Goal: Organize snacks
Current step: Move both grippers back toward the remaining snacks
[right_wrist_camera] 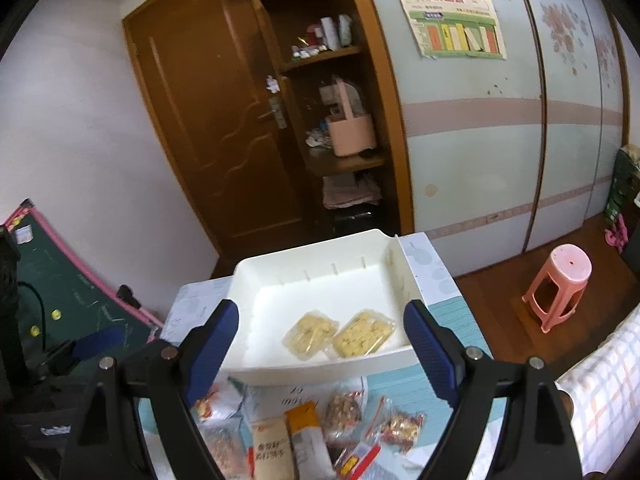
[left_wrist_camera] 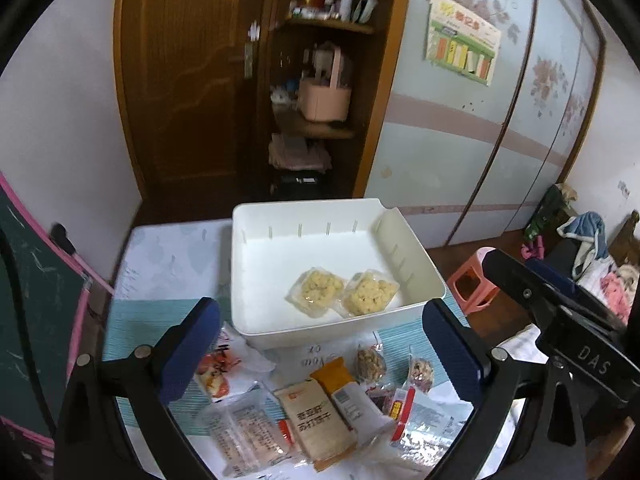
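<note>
A white bin point(left_wrist_camera: 256, 264) point(right_wrist_camera: 260, 280) stands on the table and holds two clear packs of yellow snack point(left_wrist_camera: 318, 290) point(left_wrist_camera: 370, 294) point(right_wrist_camera: 310, 334) point(right_wrist_camera: 362, 336). Several packets lie in front of it: a beige cracker pack point(left_wrist_camera: 316, 420) point(right_wrist_camera: 270, 452), an orange-white bar point(left_wrist_camera: 344, 390) point(right_wrist_camera: 306, 436), nut bags point(left_wrist_camera: 370, 362) point(right_wrist_camera: 342, 410) and a red-white pack point(left_wrist_camera: 218, 368). My left gripper point(left_wrist_camera: 320, 344) is open and empty above the packets. My right gripper point(right_wrist_camera: 320, 344) is open and empty, over the bin's near rim. The right gripper also shows in the left wrist view point(left_wrist_camera: 560, 304).
The table has a teal striped mat point(left_wrist_camera: 160, 312). A pink stool point(right_wrist_camera: 560, 284) point(left_wrist_camera: 476, 280) stands on the floor at the right. A brown door and open shelves point(left_wrist_camera: 320, 80) are behind. A green board point(right_wrist_camera: 60, 280) leans at the left.
</note>
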`<state>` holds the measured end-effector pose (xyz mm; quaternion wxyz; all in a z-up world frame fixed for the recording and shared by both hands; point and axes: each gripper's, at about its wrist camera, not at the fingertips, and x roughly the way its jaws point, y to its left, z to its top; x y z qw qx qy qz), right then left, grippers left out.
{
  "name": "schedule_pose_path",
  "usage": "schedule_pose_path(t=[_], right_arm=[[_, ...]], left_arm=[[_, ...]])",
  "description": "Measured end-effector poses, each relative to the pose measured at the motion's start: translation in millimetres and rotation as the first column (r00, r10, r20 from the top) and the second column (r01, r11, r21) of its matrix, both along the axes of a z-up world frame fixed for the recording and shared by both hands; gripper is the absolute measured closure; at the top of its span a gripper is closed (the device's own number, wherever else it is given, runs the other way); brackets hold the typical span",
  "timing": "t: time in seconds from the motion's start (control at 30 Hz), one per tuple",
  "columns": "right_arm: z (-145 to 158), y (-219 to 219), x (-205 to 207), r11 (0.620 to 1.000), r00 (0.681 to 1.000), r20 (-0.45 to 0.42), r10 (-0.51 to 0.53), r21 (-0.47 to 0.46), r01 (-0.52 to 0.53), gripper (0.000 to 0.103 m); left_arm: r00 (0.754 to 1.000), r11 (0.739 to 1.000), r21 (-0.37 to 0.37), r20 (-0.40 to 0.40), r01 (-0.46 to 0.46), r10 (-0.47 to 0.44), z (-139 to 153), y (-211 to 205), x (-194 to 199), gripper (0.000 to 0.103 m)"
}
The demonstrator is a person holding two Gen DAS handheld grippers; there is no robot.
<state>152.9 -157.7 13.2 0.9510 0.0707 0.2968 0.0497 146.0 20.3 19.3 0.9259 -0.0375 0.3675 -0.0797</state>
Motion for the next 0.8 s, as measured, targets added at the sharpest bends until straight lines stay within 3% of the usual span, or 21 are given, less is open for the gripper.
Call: schedule_pose_path(t=[0.2, 0.4, 0.53, 0.67, 0.8], right_arm=[[6.1, -1.7, -37.1, 0.999, 1.0, 0.002, 0.03, -0.017, -0.03, 0.017], [-1.6, -5.7, -82.6, 0.996, 0.997, 0.005, 0.073, -0.048, -0.072, 0.017], [-18.3, 1.4, -114.9, 0.99, 0.994, 0.004, 0.109, -0.095, -0.108, 0.017], [-44.5, 10.2, -135.6, 0.98, 0.984, -0.055, 0.17, -0.09, -0.175, 0.017], [-80.2, 20.9, -155.9, 0.959, 0.967, -0.115, 0.229, -0.144, -0.245, 0.017]], left_arm=[[1.0, 1.0, -0.019, 0.006, 0.016, -0.015, 13.6, 2.3, -40.3, 0.002], [0.999, 1.0, -0.002, 0.033, 0.019, -0.019, 6.0, 9.0, -84.9, 0.002], [0.999, 0.999, 0.043, 0.032, 0.022, -0.023, -13.5, 12.8, -114.3, 0.002], [0.997, 0.997, 0.04, -0.032, 0.067, -0.066, -46.0, 15.8, -132.4, 0.002], [0.981, 0.988, 0.028, -0.126, 0.151, -0.147, -89.3, 20.4, -149.0, 0.002]])
